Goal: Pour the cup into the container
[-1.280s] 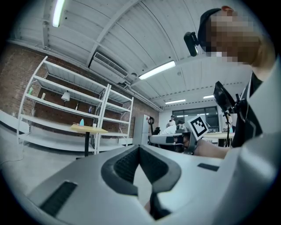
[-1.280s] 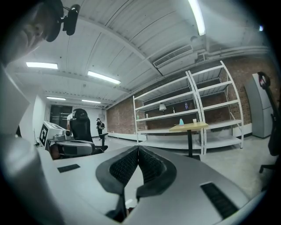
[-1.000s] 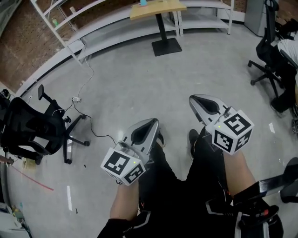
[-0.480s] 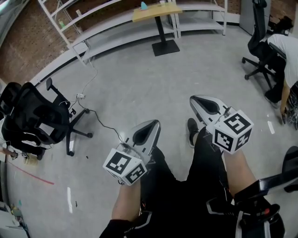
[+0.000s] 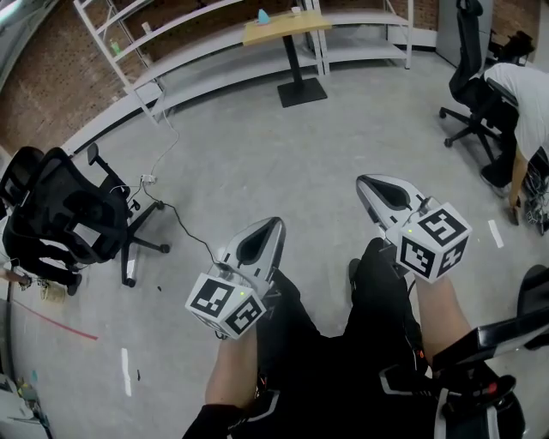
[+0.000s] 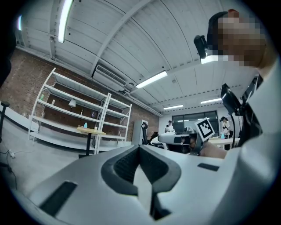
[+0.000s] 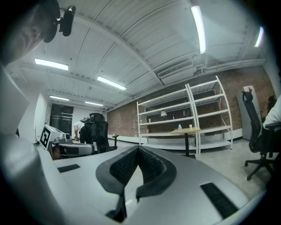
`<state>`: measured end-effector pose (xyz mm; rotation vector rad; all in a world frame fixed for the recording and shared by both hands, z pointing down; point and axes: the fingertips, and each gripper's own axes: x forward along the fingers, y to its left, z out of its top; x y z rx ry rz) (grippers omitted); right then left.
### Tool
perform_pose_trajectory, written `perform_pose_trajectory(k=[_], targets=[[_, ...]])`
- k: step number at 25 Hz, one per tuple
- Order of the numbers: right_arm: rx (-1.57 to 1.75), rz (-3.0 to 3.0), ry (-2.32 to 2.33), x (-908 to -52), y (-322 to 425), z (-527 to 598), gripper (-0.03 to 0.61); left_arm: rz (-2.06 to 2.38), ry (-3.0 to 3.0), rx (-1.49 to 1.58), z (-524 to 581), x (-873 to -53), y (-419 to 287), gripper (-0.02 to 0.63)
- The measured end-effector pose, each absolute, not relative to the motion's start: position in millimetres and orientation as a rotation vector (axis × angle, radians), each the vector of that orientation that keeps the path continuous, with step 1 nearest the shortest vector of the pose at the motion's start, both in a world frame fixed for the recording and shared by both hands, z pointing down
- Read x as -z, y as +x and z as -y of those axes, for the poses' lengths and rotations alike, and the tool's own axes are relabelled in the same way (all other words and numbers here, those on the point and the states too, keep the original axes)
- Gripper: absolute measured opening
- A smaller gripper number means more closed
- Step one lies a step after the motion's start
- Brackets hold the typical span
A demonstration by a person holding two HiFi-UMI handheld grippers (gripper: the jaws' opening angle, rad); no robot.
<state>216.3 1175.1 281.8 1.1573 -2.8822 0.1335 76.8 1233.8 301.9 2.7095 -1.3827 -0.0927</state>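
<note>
Two smooth grey shells with ribbed black pads: left claw [image 5: 274,221] and right claw [image 5: 361,180], both pressed together on nothing. Far wooden-topped bench [image 5: 287,27] carries a pale cup [image 5: 296,10]; contents unreadable.

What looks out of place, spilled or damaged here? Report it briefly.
A loose cable with a white plug block trails across the grey concrete floor from the white metal shelving towards the black mesh office chair, where someone could trip. Nothing looks spilled or broken.
</note>
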Motion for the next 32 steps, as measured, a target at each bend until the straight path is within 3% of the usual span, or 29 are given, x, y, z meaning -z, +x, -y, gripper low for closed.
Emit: perform_pose_trajectory(k=[32], targets=[[-0.136,2.886,1.147,-290.3,231.1,-1157.9,0.000,1.372,2.717,0.051,-1207.7,-310.8,94.5,-0.008]])
